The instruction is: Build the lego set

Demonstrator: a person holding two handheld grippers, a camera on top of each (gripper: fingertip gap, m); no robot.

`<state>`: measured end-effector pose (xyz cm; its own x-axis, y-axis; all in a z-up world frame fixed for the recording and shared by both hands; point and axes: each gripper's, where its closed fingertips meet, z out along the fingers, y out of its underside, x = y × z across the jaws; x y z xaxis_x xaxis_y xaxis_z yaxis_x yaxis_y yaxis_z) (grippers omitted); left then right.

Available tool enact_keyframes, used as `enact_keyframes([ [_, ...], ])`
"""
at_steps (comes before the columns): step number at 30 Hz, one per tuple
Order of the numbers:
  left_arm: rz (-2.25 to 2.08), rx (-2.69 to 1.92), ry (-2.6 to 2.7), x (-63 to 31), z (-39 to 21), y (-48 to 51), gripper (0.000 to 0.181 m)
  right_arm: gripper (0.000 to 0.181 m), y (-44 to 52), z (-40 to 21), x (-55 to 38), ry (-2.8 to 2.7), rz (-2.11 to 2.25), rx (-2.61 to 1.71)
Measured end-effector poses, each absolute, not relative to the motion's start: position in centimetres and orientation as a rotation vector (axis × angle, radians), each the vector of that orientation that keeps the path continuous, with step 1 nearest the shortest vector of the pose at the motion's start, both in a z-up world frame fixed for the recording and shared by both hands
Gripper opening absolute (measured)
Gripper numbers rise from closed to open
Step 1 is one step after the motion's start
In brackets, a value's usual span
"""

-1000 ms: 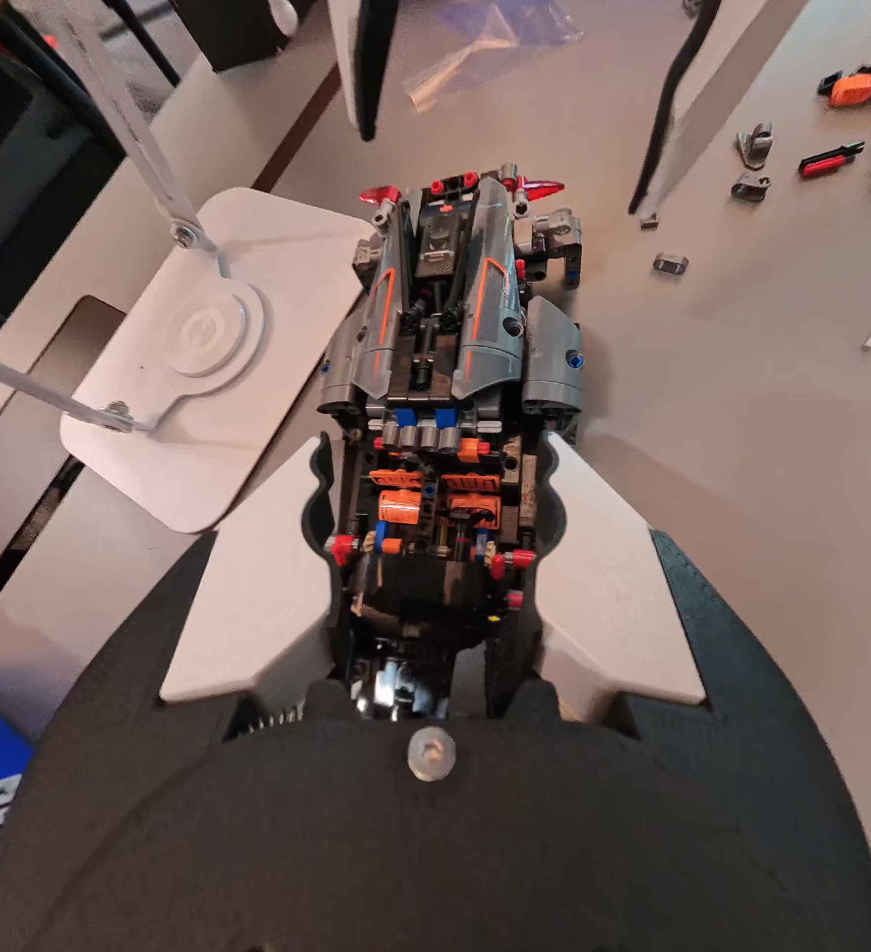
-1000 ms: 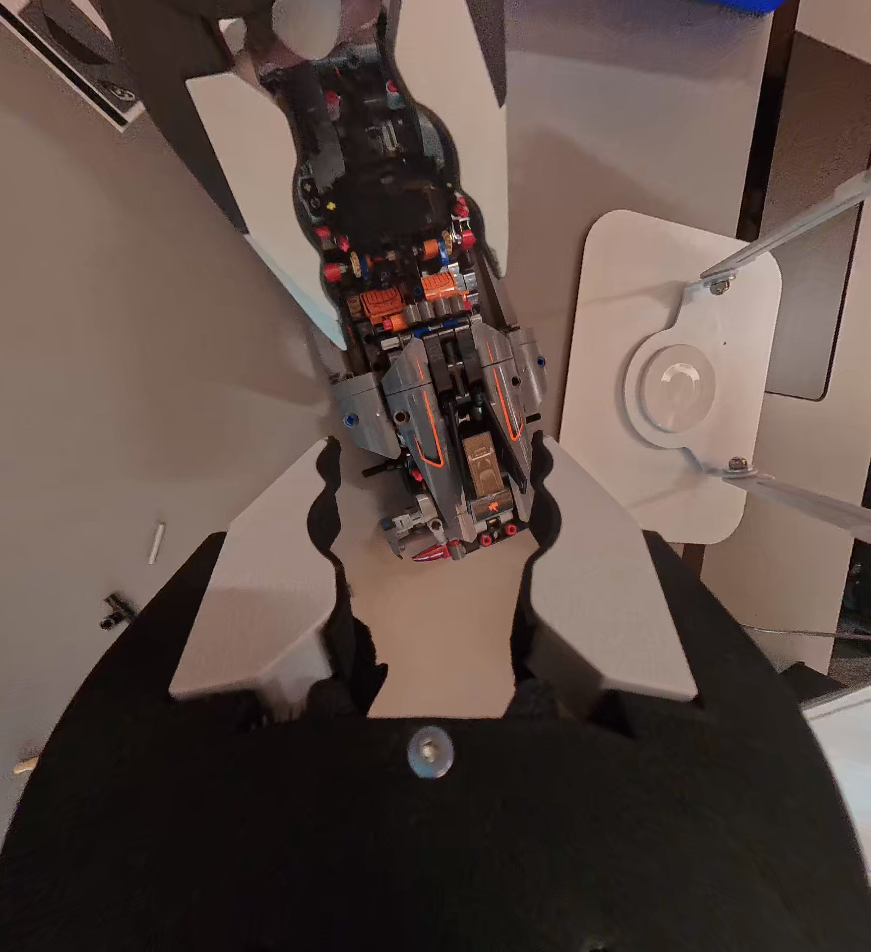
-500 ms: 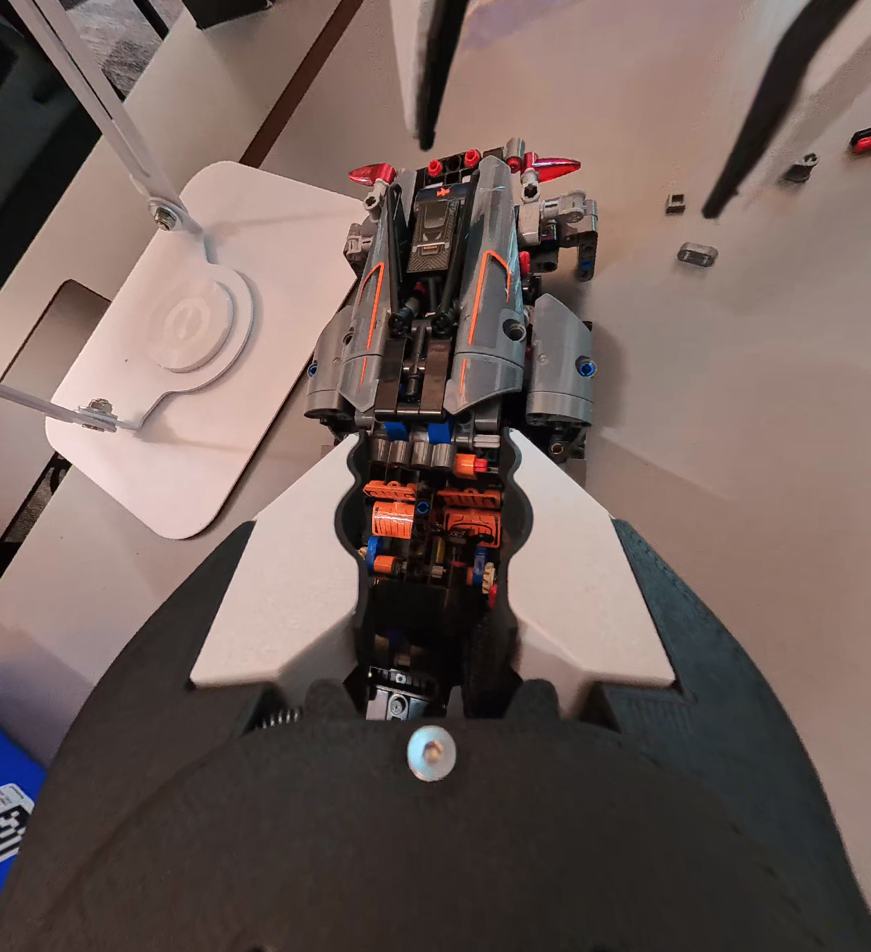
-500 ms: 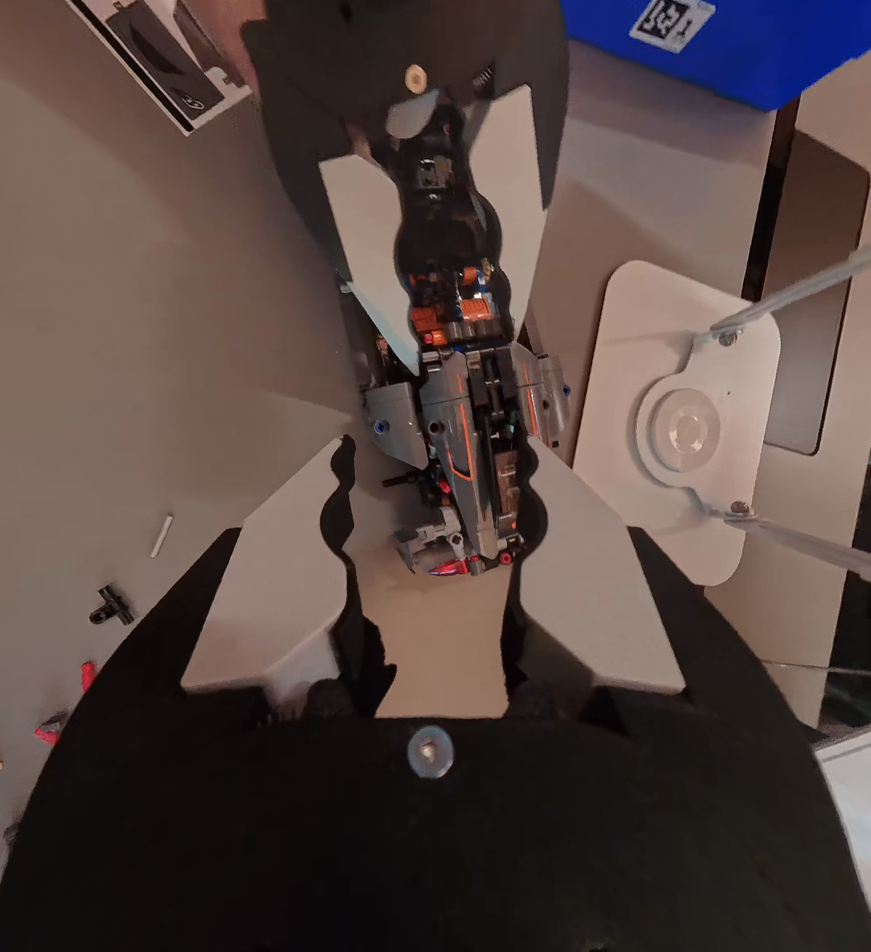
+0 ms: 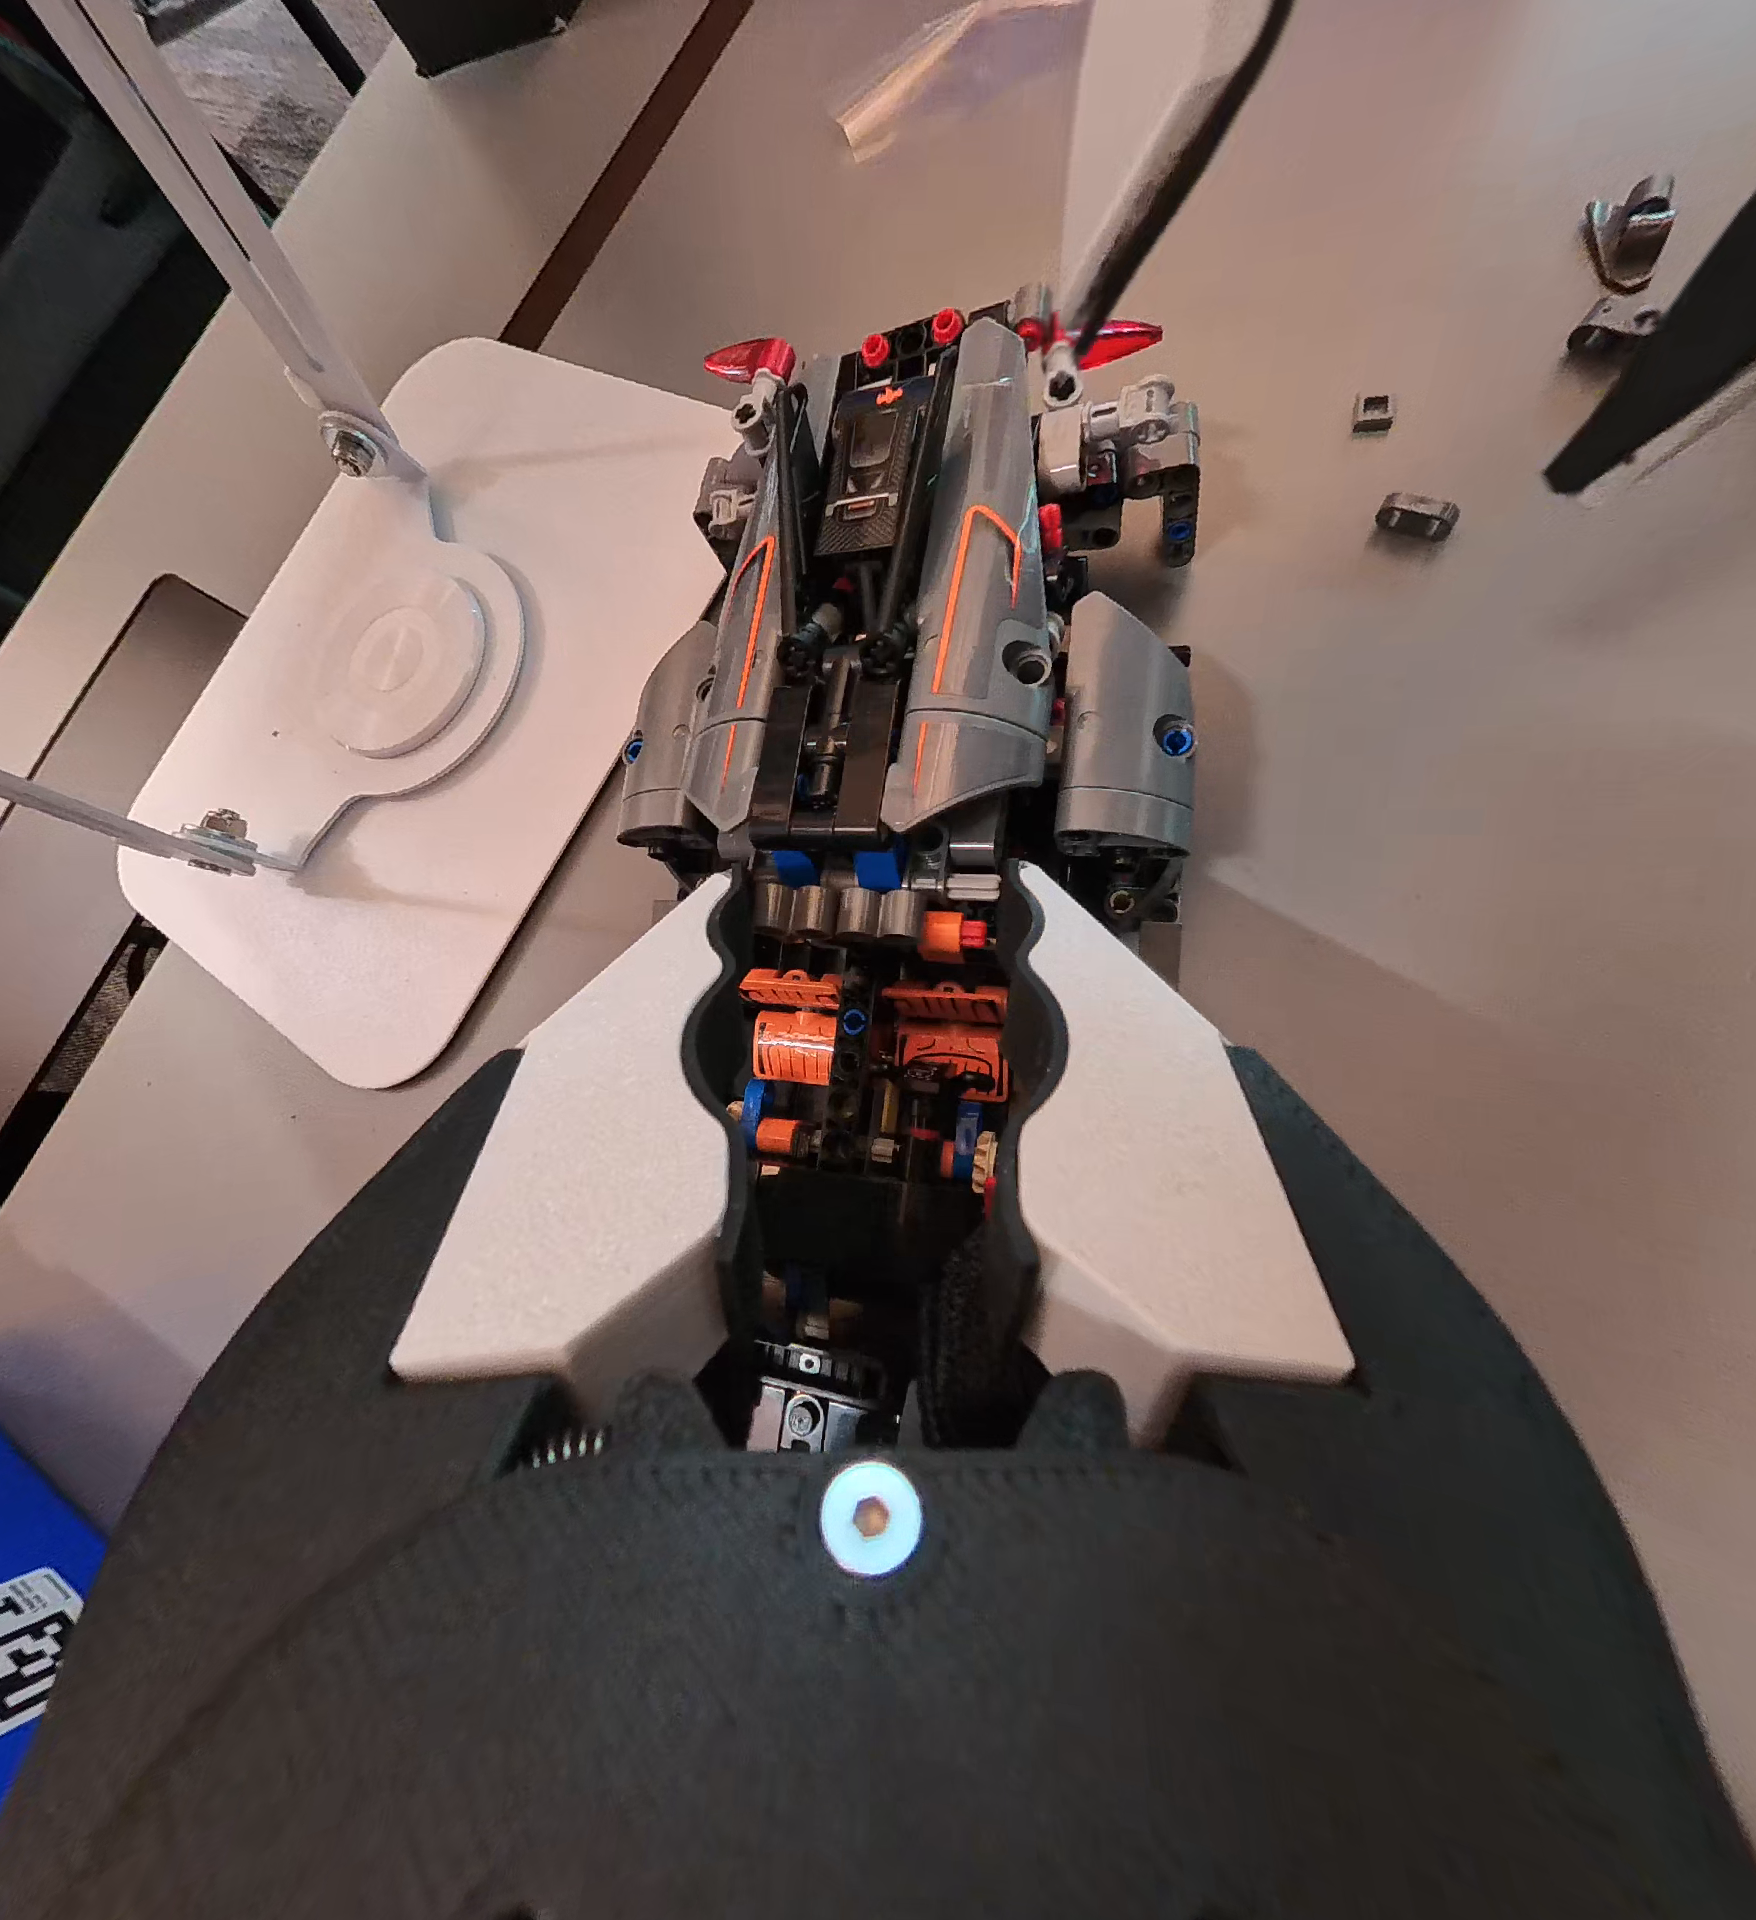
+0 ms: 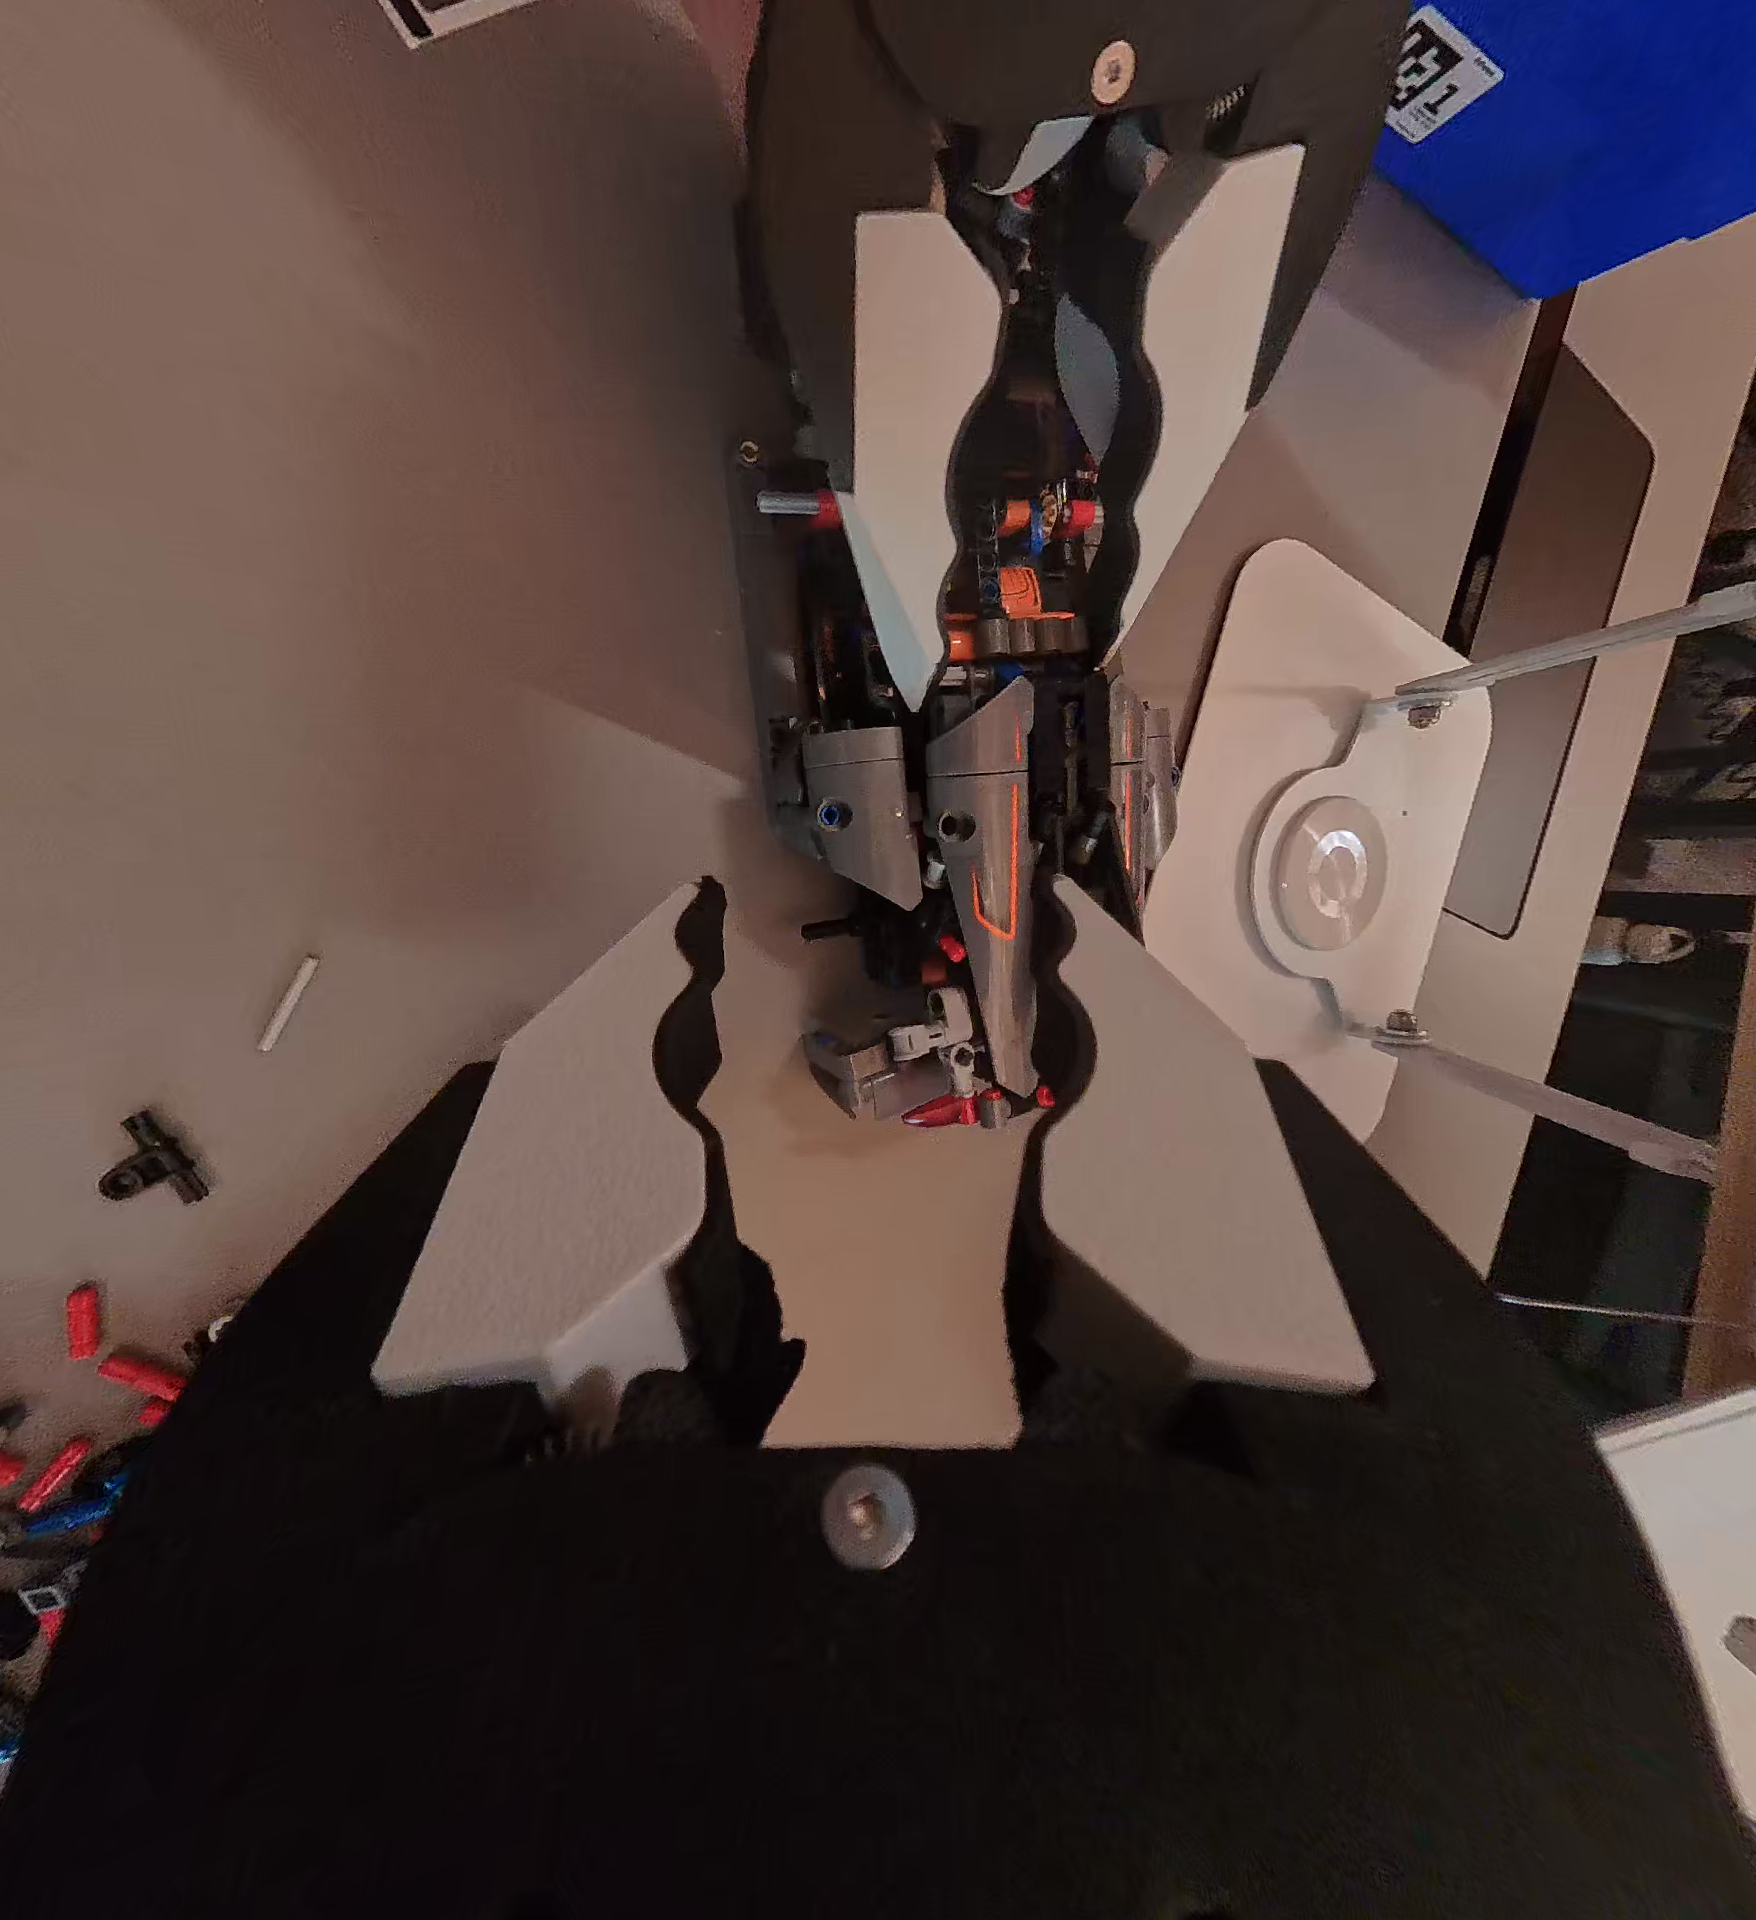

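Note:
A grey, black and orange lego car rests on the beige table. My left gripper is shut on its rear half, with both white fingers pressed against the sides of the orange engine section. In the right wrist view the car points at me, with the left gripper behind it. My right gripper is open. The car's nose, with red tips, lies between its fingers, close to the right finger. The right gripper's fingers show blurred above the car's nose in the left wrist view.
A white stand base with metal struts lies beside the car. Small grey pieces lie to the right. A black connector, a white rod and red pins lie at the left. A blue box and a booklet sit at the edges. Spacing between my two grippers at the tips: around 9 cm. The white rod lies some 12 cm from my right tips, 15 cm from my left tips.
My left gripper's fingers have closed in on the car's rear. My right gripper has come closer over the car's nose, which now sits between its fingers.

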<state>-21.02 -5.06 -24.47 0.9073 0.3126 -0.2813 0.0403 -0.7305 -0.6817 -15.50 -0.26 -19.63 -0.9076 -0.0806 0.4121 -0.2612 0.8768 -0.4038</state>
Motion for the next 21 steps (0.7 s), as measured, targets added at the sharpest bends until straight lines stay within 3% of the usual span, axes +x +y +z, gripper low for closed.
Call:
enact_keyframes([
  [21,0.496,-2.368,-0.241,-21.2,-24.4,-4.9,0.042,0.058,1.5,-19.3,-13.7,-2.559,0.522,0.362],
])
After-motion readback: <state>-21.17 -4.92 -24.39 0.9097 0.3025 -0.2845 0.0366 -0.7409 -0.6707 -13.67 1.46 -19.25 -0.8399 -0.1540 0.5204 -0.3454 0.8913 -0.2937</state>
